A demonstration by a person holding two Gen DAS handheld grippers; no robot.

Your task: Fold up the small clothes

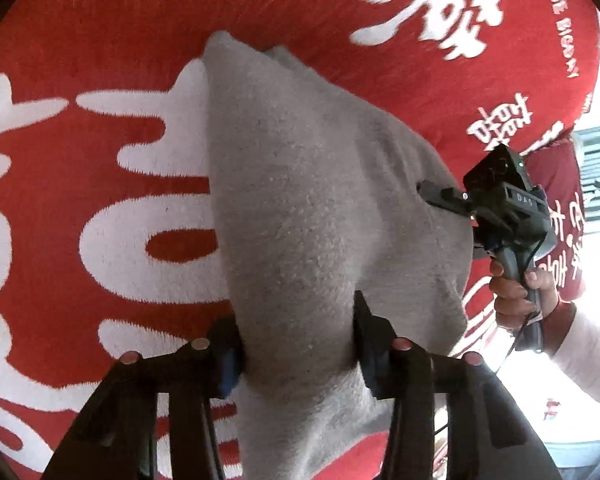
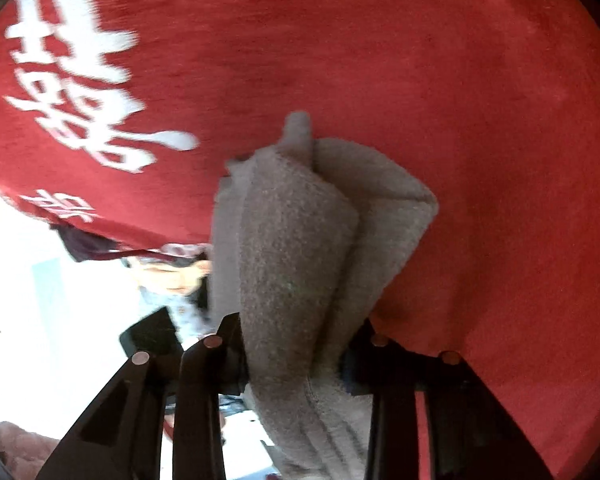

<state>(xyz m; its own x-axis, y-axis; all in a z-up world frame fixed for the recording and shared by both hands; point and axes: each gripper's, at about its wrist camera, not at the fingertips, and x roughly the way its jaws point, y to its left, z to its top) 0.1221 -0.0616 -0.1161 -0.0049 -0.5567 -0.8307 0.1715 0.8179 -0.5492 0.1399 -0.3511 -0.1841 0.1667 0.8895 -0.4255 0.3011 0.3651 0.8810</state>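
Grey cloth (image 1: 308, 208) over red blanket (image 1: 100, 80)

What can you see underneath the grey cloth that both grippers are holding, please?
Under the grey cloth lies a red blanket with white lettering. The cloth hides whatever lettering lies directly beneath it.

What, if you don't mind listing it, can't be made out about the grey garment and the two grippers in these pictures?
- Grey garment: its type; bunched in both views, cut off by the bottom edge.
- Left gripper: fingertips buried in cloth, left wrist view.
- Right gripper: pads hidden by folds, right wrist view.
- Red cloth: lettering motion-blurred.
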